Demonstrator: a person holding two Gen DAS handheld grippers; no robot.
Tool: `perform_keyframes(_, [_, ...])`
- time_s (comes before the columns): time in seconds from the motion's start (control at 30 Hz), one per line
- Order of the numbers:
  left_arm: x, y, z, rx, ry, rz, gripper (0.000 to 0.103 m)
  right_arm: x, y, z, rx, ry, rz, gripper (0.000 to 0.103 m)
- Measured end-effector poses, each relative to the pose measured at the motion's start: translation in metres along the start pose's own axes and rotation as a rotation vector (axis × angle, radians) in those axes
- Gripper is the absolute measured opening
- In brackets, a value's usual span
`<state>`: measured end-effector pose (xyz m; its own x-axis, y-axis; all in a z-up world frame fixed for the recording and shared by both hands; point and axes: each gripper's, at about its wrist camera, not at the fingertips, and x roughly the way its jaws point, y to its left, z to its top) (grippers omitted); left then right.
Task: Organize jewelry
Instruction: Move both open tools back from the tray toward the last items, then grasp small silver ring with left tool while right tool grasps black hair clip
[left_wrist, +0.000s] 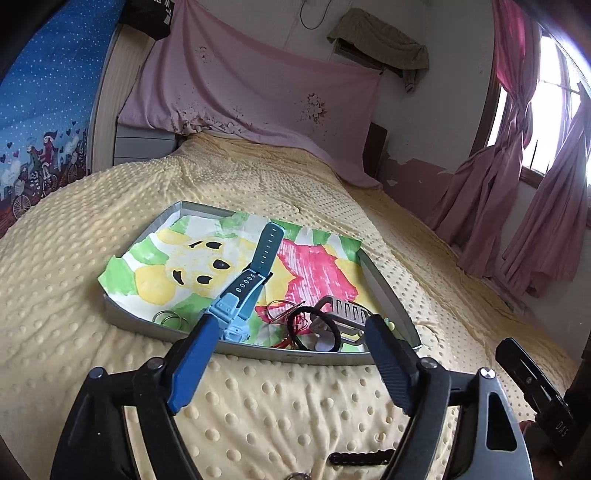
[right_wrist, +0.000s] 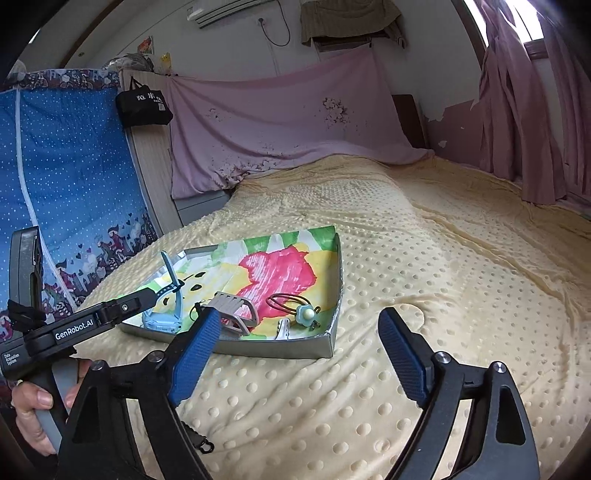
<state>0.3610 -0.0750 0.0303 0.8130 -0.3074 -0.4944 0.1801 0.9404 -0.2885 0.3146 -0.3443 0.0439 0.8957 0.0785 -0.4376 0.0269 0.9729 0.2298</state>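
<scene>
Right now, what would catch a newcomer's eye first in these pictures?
Probably the shallow grey tray on the bumpy yellow bedspread, lined with a bright pink, yellow and green cartoon drawing. In its near left corner a light blue watch arches its strap upward, beside the open left gripper; a grey hair claw clip lies nearby.

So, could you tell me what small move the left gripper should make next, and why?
Probably draw the left gripper back out of the tray. Its jaws are open, and the blue watch already lies inside on the paper. Next it could go for the dark bead bracelet lying on the blanket.
</scene>
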Motion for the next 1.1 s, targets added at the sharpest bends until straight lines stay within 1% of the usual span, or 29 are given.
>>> perform_keyframes(0.03, [-0.007, 0.002, -0.001, 0.002, -0.021, 0.007, 0.091, -0.006, 0.001, 0.0, 0.004, -0.014, 0.003, 0.089])
perform_keyframes(0.07, [-0.014, 0.002, -0.003, 0.007, -0.043, 0.016, 0.093, -0.011, 0.002, 0.0, 0.007, -0.027, 0.01, 0.09])
perform_keyframes(0.13, [-0.028, 0.004, -0.007, 0.026, -0.079, 0.034, 0.1, -0.022, 0.006, -0.001, 0.003, -0.053, 0.02, 0.097])
perform_keyframes(0.17, [-0.034, 0.004, -0.01, 0.037, -0.094, 0.042, 0.101, -0.027, 0.009, -0.002, -0.003, -0.068, 0.022, 0.101])
perform_keyframes(0.2, [-0.041, 0.005, -0.013, 0.047, -0.106, 0.05, 0.102, -0.033, 0.011, -0.003, -0.009, -0.083, 0.023, 0.101])
perform_keyframes(0.33, [-0.065, 0.006, -0.024, 0.096, -0.142, 0.09, 0.103, -0.052, 0.02, -0.007, -0.018, -0.115, 0.04, 0.102])
perform_keyframes(0.47, [-0.083, 0.005, -0.038, 0.15, -0.158, 0.114, 0.103, -0.072, 0.026, -0.015, -0.031, -0.129, 0.048, 0.102])
perform_keyframes(0.63, [-0.099, 0.005, -0.059, 0.19, -0.155, 0.123, 0.103, -0.091, 0.032, -0.028, -0.048, -0.115, 0.046, 0.102])
perform_keyframes(0.8, [-0.097, 0.008, -0.076, 0.194, -0.122, 0.124, 0.103, -0.099, 0.03, -0.042, -0.061, -0.079, 0.039, 0.102])
perform_keyframes(0.97, [-0.09, 0.011, -0.084, 0.187, -0.085, 0.124, 0.103, -0.099, 0.025, -0.047, -0.066, -0.057, 0.043, 0.102])
perform_keyframes(1.1, [-0.084, 0.01, -0.087, 0.19, -0.065, 0.128, 0.103, -0.089, 0.024, -0.049, -0.066, -0.018, 0.046, 0.102])
